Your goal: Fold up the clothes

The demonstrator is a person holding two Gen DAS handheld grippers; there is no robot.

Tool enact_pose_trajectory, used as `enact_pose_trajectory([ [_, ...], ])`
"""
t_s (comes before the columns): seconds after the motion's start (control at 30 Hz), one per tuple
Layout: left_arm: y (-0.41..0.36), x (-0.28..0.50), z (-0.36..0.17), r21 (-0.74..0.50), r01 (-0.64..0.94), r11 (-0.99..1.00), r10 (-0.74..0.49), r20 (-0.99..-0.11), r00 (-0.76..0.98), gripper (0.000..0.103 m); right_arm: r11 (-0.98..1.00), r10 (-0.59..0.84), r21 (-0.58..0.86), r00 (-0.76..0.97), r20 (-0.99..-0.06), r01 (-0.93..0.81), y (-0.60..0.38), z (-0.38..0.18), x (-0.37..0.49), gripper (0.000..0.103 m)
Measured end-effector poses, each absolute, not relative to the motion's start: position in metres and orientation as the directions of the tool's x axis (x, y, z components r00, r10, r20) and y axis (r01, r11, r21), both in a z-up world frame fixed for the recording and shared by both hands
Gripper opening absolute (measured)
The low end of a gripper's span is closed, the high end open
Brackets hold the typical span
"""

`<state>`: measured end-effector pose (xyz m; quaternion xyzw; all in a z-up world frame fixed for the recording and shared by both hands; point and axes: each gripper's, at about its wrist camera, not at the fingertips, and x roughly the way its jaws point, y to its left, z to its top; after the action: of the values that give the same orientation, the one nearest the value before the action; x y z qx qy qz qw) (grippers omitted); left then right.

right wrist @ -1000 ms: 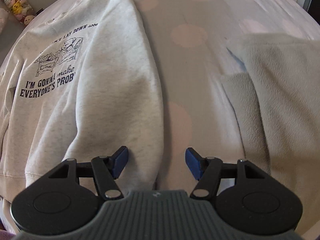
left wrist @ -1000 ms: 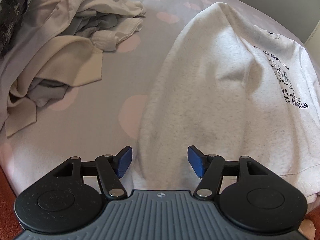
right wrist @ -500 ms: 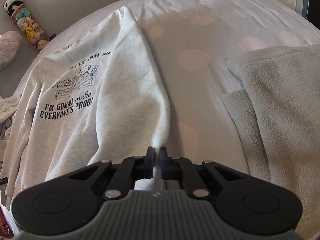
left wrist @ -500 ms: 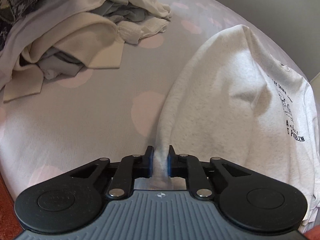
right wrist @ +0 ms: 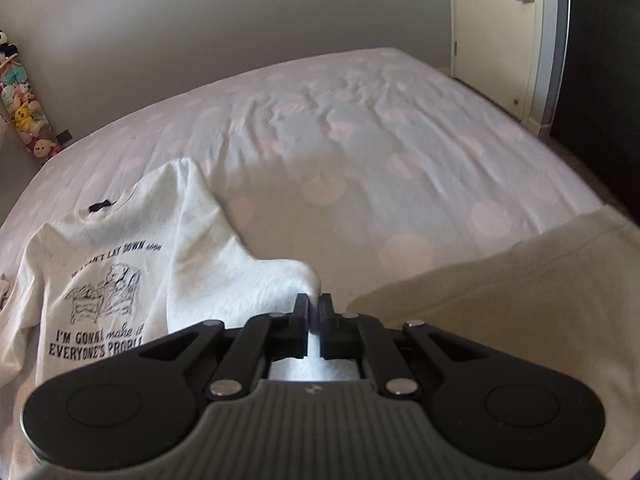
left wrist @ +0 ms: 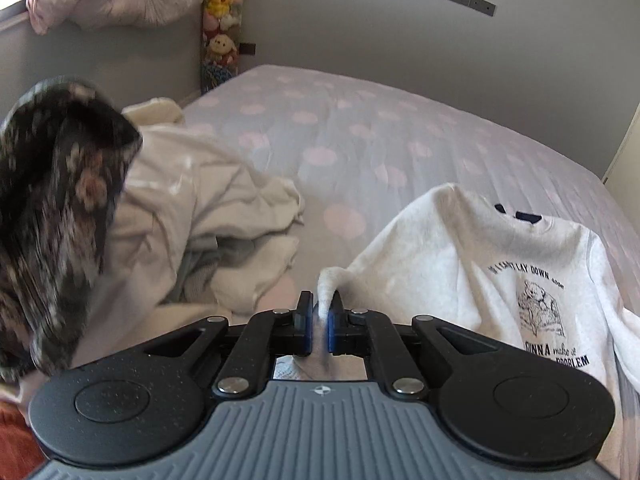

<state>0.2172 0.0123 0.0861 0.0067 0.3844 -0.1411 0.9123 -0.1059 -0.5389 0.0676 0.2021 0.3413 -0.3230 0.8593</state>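
Garment: the grey printed sweatshirt [left wrist: 480, 264] lay print-up on the dotted bed sheet [left wrist: 360, 148], filling the lower right of the left wrist view and the lower left of the right wrist view.
Left gripper [left wrist: 319, 322]: clenched on a fold of the sweatshirt's edge at the lower centre of its frame; cloth rose in a small peak between the blue pads.
Right gripper [right wrist: 314, 324]: clenched on the opposite edge of the same sweatshirt, with white fabric bunched between the jaws at the lower centre of its frame.
Lift state: both gripped edges stood raised off the sheet; the collar end lay flat toward the upper part of each frame.
Surroundings: a loose clothes pile [left wrist: 208, 224] sat at the left of the left wrist view; a beige fleece [right wrist: 500, 300] lay at the right of the right wrist view.
Step judged: carrying the near edge toward the collar for a fold.
Technique: both grippers should travel level and at equal pace, keeping the span taut, so the fold line runs straight.
Caution: the thin bite could slip; avoid jerks, and keep clear of the pile and fleece.
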Motion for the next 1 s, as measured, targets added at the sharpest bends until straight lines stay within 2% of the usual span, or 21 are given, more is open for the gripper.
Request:
enact_pose_trajectory([
  [0.1, 0.010, 0.240, 0.111, -0.035, 0.231, 0.972, -0.193, -0.682, 0.706, 0.004, 0.675, -0.492, 0.063, 0.513, -0.703, 0.735, -0.571, 0.090, -0.105, 0.005],
  [0.3, 0.010, 0.291, 0.139, 0.096, 0.130, 0.987, -0.035, -0.654, 0.755, 0.003, 0.576, -0.607, -0.061, 0.376, -0.700, 0.815, -0.637, 0.095, -0.094, 0.005],
  [0.4, 0.011, 0.318, 0.136, 0.173, 0.081, 0.982, 0.053, -0.654, 0.754, 0.003, 0.521, -0.656, -0.124, 0.303, -0.691, 0.845, -0.669, 0.096, -0.087, 0.005],
  [0.6, 0.019, 0.365, 0.117, 0.329, -0.008, 0.944, 0.232, -0.650, 0.724, 0.003, 0.502, -0.676, -0.207, 0.231, -0.700, 0.840, -0.695, 0.063, -0.066, 0.005],
  [0.83, 0.037, 0.409, 0.078, 0.421, -0.081, 0.903, 0.369, -0.666, 0.648, 0.003, 0.500, -0.677, -0.270, 0.177, -0.714, 0.823, -0.716, 0.026, -0.048, 0.006],
  [0.87, 0.036, 0.409, 0.074, 0.427, -0.076, 0.901, 0.369, -0.662, 0.653, 0.004, 0.500, -0.677, -0.279, 0.169, -0.716, 0.820, -0.719, 0.021, -0.046, 0.006],
  [0.97, 0.031, 0.409, 0.062, 0.445, -0.059, 0.894, 0.367, -0.648, 0.667, 0.014, 0.516, -0.676, -0.292, 0.173, -0.717, 0.805, -0.718, 0.019, -0.042, 0.008],
  [1.0, 0.030, 0.406, 0.063, 0.441, -0.042, 0.897, 0.348, -0.644, 0.681, 0.021, 0.523, -0.677, -0.297, 0.178, -0.714, 0.799, -0.717, 0.021, -0.041, 0.008],
])
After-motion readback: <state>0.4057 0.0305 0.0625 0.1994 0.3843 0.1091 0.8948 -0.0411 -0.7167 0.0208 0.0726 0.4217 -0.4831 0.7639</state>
